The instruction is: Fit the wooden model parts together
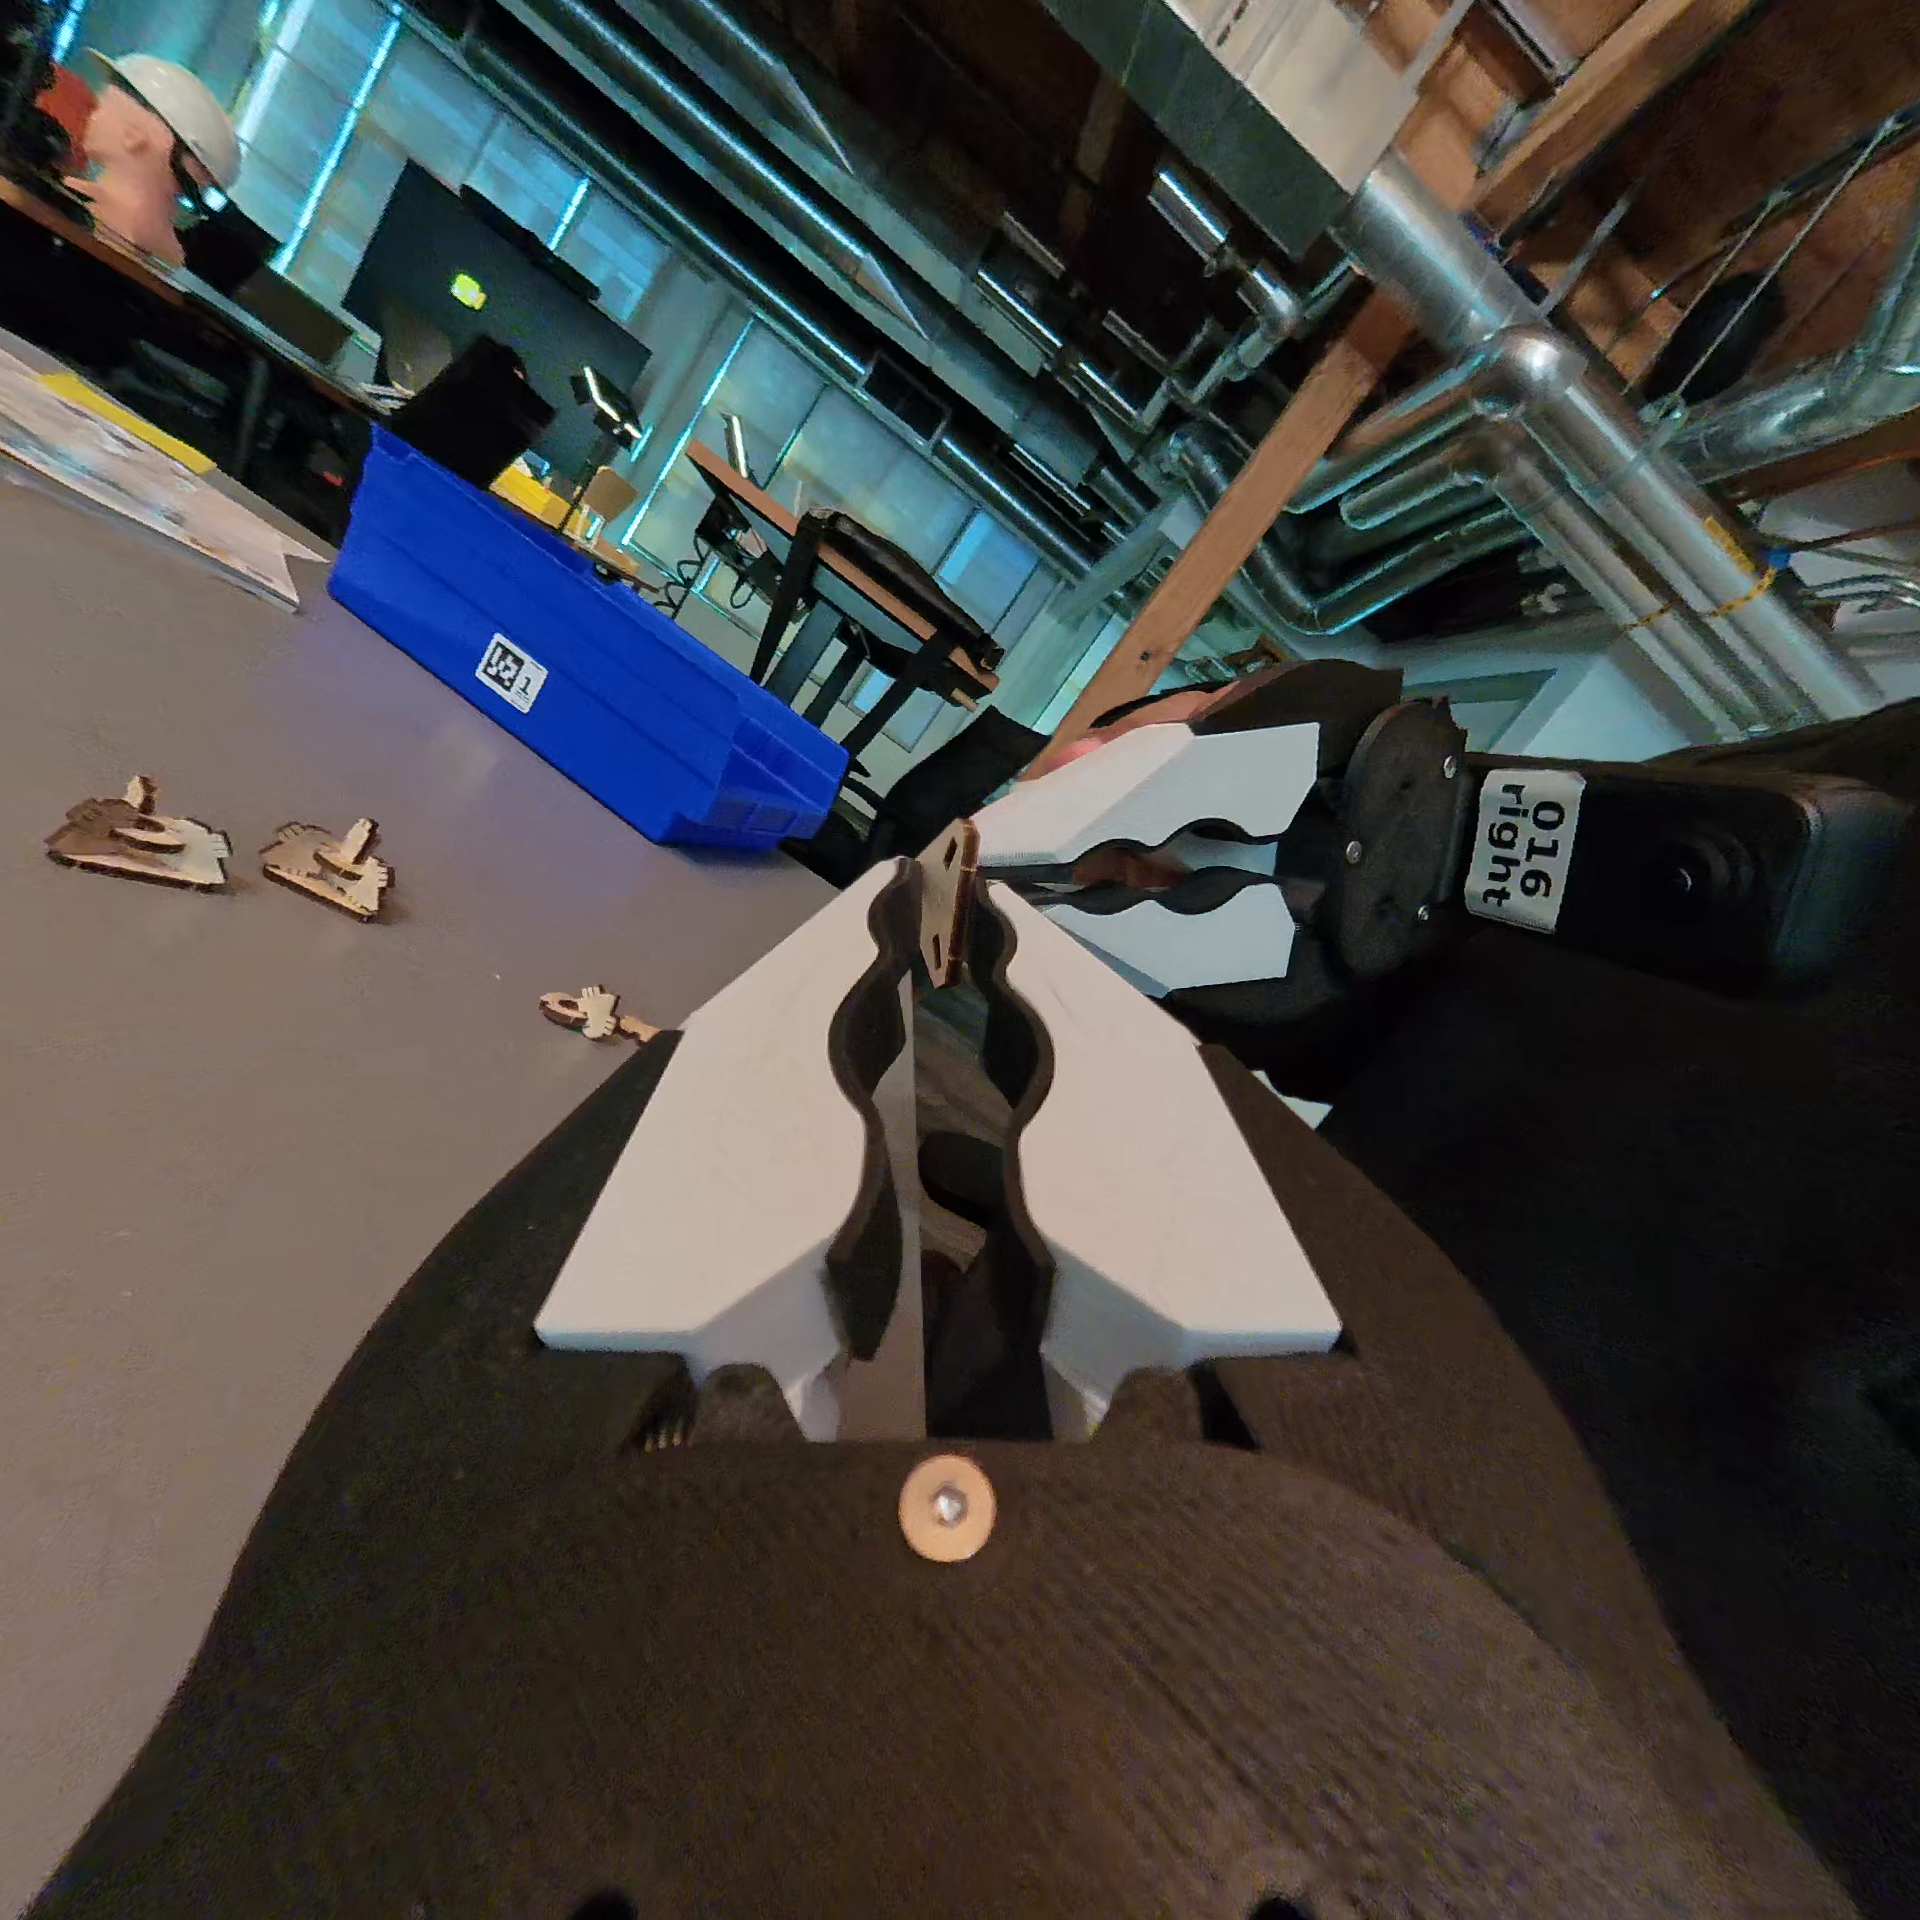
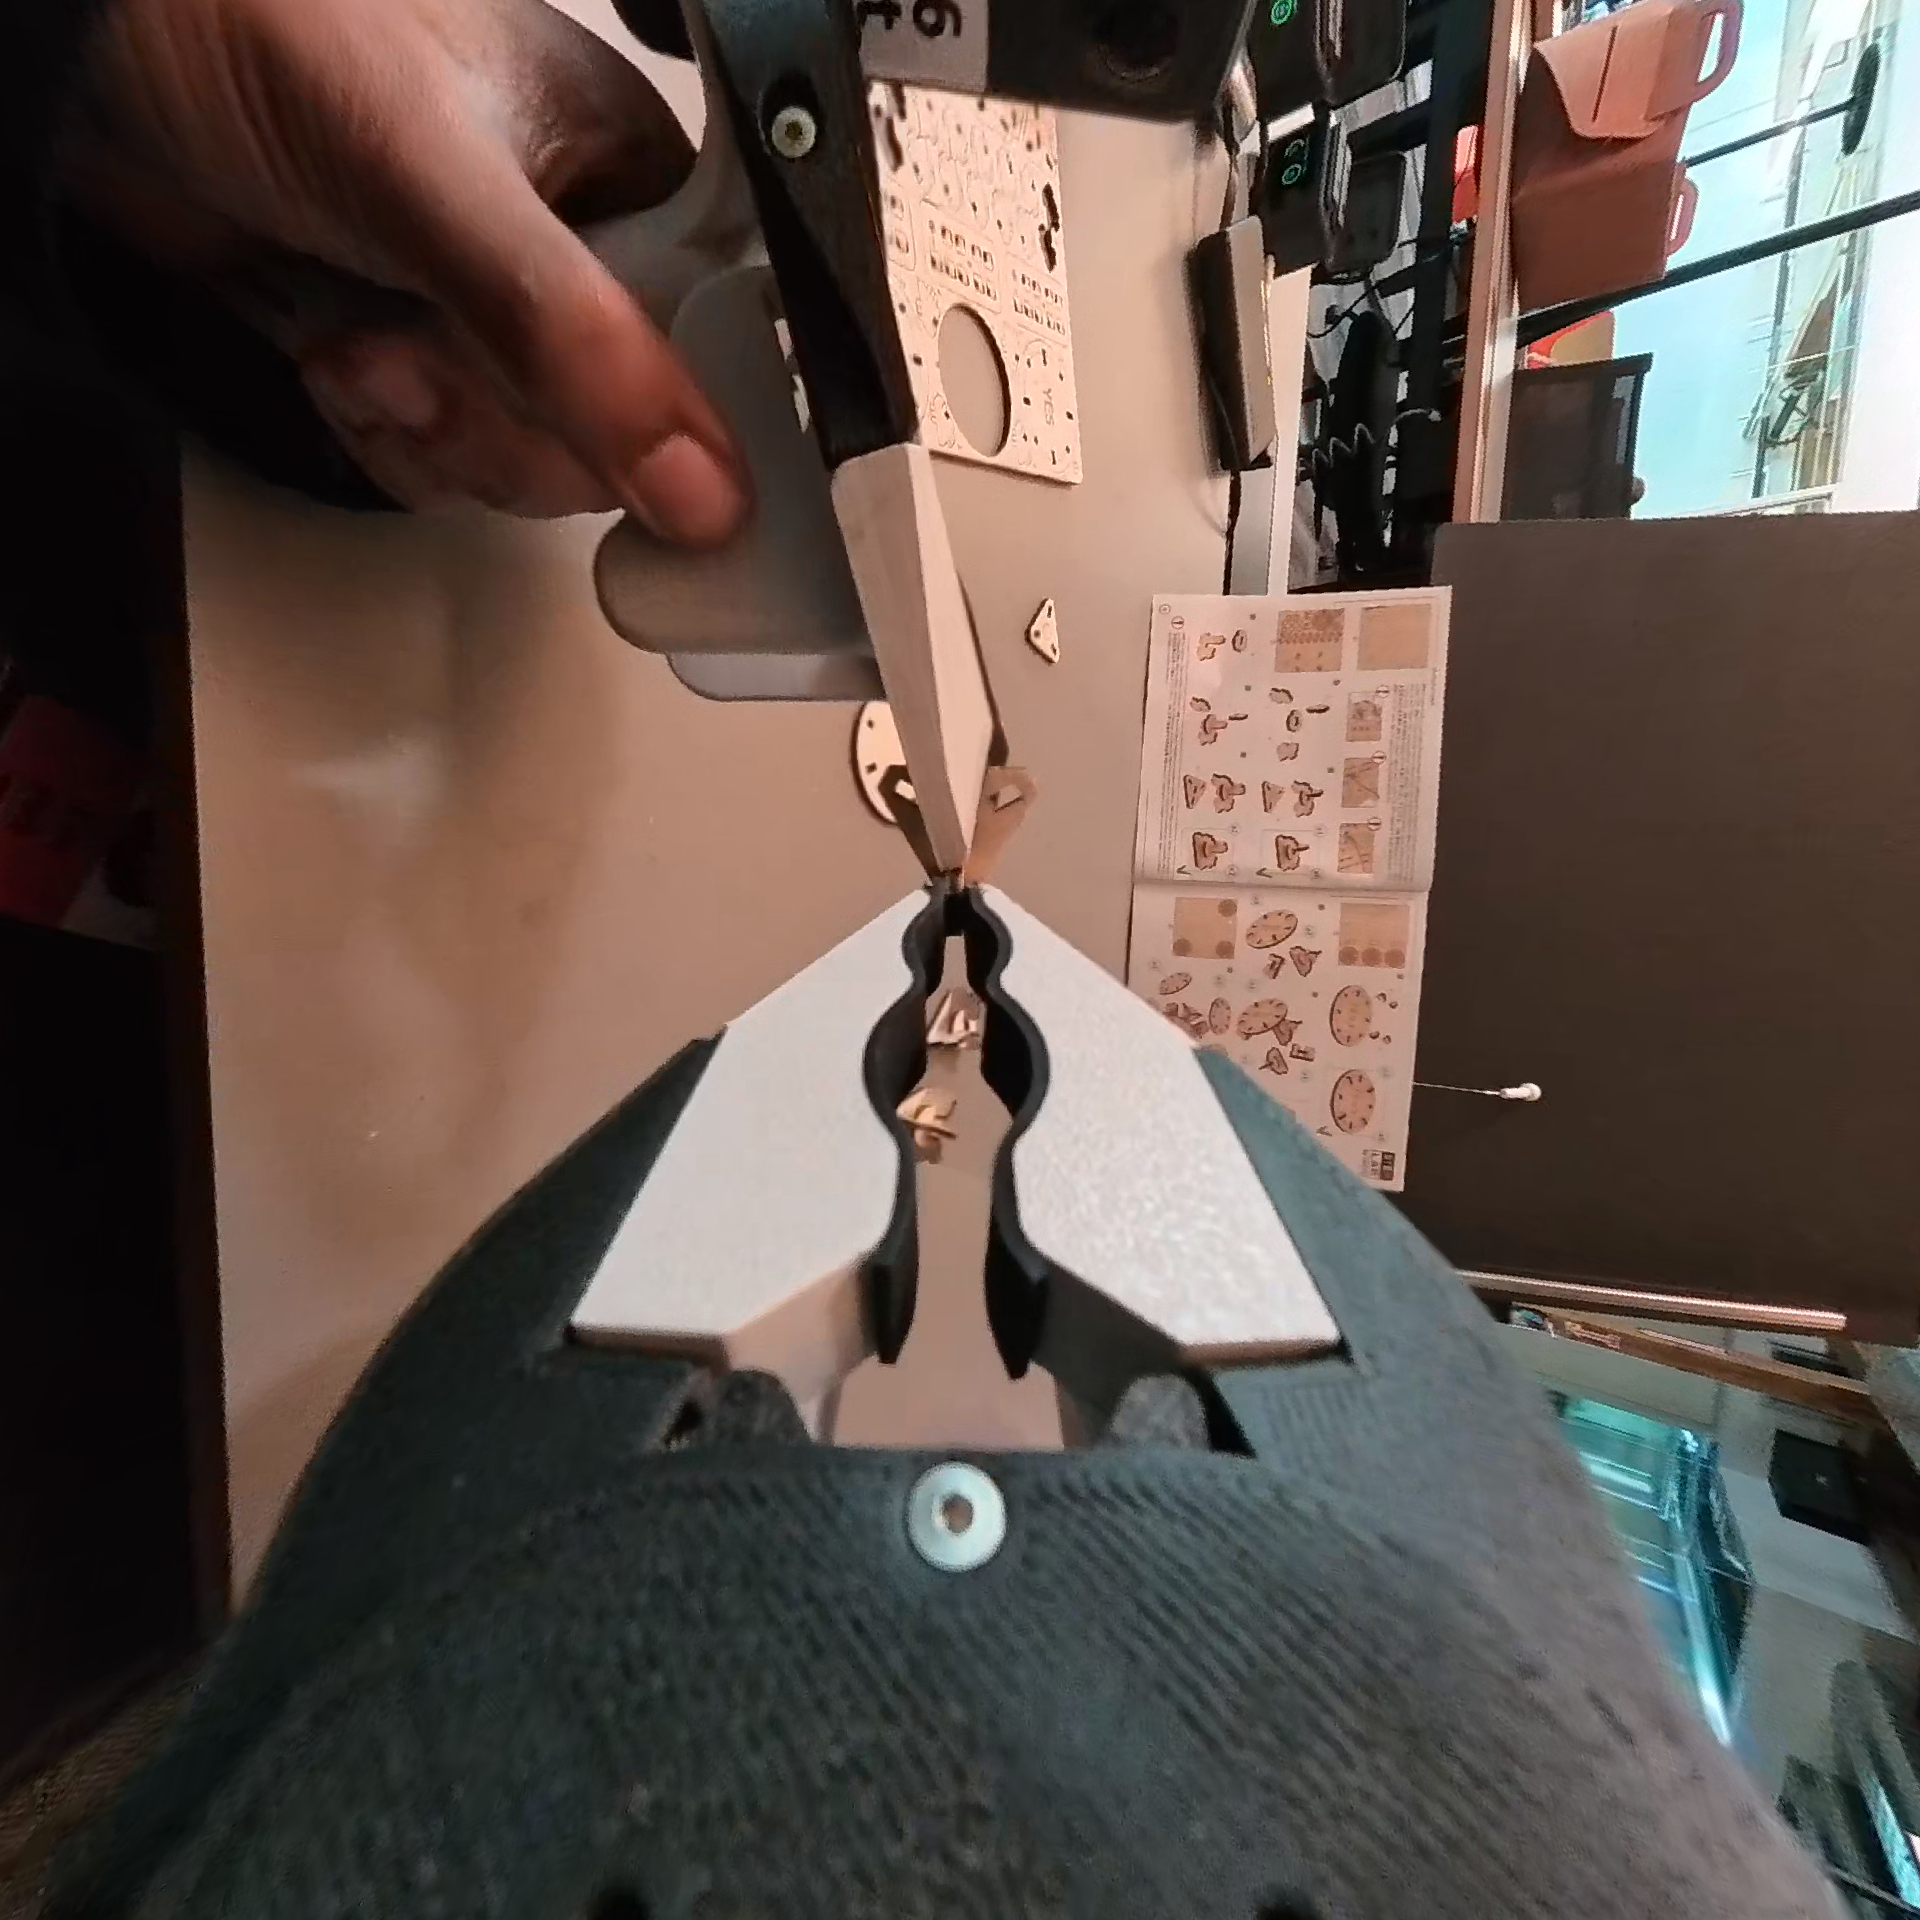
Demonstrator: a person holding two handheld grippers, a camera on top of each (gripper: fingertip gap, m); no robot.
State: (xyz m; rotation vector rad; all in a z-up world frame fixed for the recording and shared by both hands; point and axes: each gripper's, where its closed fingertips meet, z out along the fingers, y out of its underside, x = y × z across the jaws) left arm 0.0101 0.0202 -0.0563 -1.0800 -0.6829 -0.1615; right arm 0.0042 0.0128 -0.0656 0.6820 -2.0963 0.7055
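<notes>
A small flat wooden piece [image 1: 948,902] with slots cut in it stands on edge at the tip of the left gripper [image 1: 943,883], its black pads pressed on both faces. The right gripper [image 2: 954,896] meets that piece tip to tip from the side; its jaws are together, and a thin dark sliver appears pinched at the very tips, but what it is cannot be told. Three assembled wooden parts [image 1: 140,836] lie well apart on the grey table [image 1: 312,1039]. Beyond stand a blue bin [image 1: 582,665] and an open instruction sheet [image 2: 1288,883].
</notes>
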